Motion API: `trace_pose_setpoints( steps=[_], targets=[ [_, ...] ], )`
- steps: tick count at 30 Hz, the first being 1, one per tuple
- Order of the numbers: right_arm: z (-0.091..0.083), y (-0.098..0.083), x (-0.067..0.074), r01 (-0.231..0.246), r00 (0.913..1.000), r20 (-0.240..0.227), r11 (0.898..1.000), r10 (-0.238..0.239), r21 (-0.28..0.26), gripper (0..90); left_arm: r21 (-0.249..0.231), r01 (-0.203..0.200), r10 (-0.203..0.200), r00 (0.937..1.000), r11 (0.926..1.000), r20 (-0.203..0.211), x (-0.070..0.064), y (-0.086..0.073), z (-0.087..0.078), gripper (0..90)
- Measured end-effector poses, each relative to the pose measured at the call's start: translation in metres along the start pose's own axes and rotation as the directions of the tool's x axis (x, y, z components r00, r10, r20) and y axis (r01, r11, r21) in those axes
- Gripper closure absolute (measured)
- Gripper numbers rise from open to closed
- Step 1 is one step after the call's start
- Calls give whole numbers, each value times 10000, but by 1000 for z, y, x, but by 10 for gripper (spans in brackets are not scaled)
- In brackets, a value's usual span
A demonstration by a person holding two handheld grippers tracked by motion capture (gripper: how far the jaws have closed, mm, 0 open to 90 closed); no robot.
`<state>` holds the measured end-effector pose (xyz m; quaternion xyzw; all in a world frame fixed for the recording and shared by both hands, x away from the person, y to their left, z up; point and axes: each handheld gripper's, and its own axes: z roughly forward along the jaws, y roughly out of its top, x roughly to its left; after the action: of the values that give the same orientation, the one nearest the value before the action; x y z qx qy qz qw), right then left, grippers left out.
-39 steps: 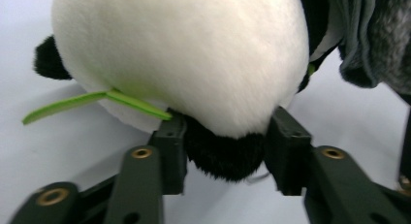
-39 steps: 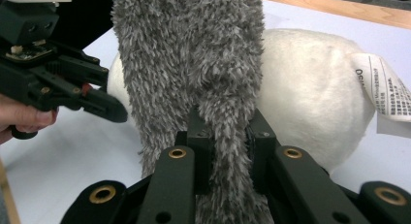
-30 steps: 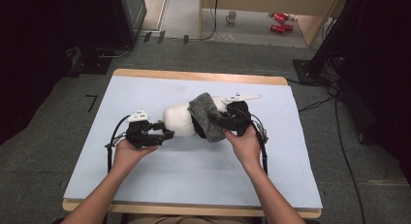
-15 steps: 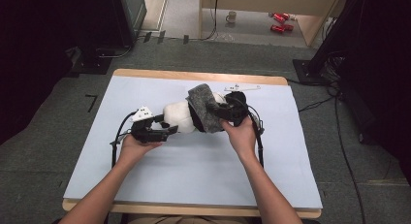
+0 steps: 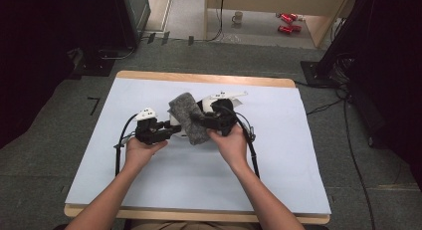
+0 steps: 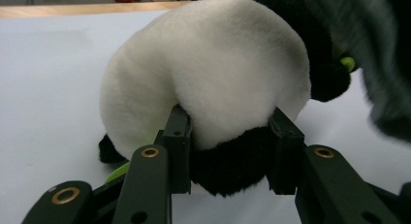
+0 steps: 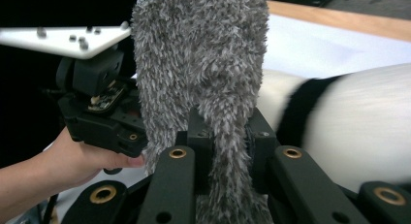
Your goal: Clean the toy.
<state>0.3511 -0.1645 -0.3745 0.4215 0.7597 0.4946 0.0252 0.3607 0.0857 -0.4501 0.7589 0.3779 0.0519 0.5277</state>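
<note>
A: Starting at the left, what does the left hand-held gripper (image 5: 169, 132) have?

B: It is clamped on the plush panda (image 6: 208, 93). In the left gripper view its jaws press into the toy's white body and a black patch below it, one jaw on each side. The panda lies on the white sheet (image 5: 298, 140) covering the bench (image 5: 199, 78), about mid-bench between the two hands.

A: And in the middle?

B: A fuzzy grey cloth (image 5: 186, 115) stands up over the panda, draped against it in the high view.

A: The right side?

B: The right hand-held gripper (image 5: 196, 121) pinches that grey cloth; in the right gripper view its jaws close on a narrow fold while the rest rises above. The left hand (image 7: 63, 161) shows behind, at that view's left.
</note>
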Motion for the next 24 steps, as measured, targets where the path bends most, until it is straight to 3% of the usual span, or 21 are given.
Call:
trace_pose_setpoints(
  steps=[2,4,7,9,10,13,15,18,24],
  targets=[
    [5,-2,1,36,10000,-2,9999,-36,126,779,3,34,-34,9999,10000,109,-1,0,0,612],
    [15,-7,0,272,9990,339,9981,-291,553,779,183,-31,29,10000,9998,72,-4,-1,0,614],
    [20,-13,-8,244,9989,384,9981,-265,562,775,235,-63,63,10000,9997,8,-3,-3,1,617],
    [17,-12,-13,432,9953,835,9970,-485,635,770,236,-30,34,9999,9997,-156,-3,-2,3,617],
    [17,-12,-13,432,9953,835,9970,-485,635,770,236,-30,34,9999,9997,-156,-3,-2,3,618],
    [9,-9,-21,339,9904,1313,9974,-421,642,783,235,-196,202,9995,9995,-239,-2,-3,3,619],
    [5,-8,-23,305,9904,1330,9975,-388,638,784,276,-236,244,9993,9993,-292,-3,-2,3,619],
    [-9,-4,-26,538,9842,1660,9972,-616,511,786,427,-49,58,9998,9991,-204,0,0,2,618],
    [-35,3,-41,191,9817,1900,9997,-159,-151,783,484,25,-20,9999,9988,-114,4,1,1,611]
  ],
)
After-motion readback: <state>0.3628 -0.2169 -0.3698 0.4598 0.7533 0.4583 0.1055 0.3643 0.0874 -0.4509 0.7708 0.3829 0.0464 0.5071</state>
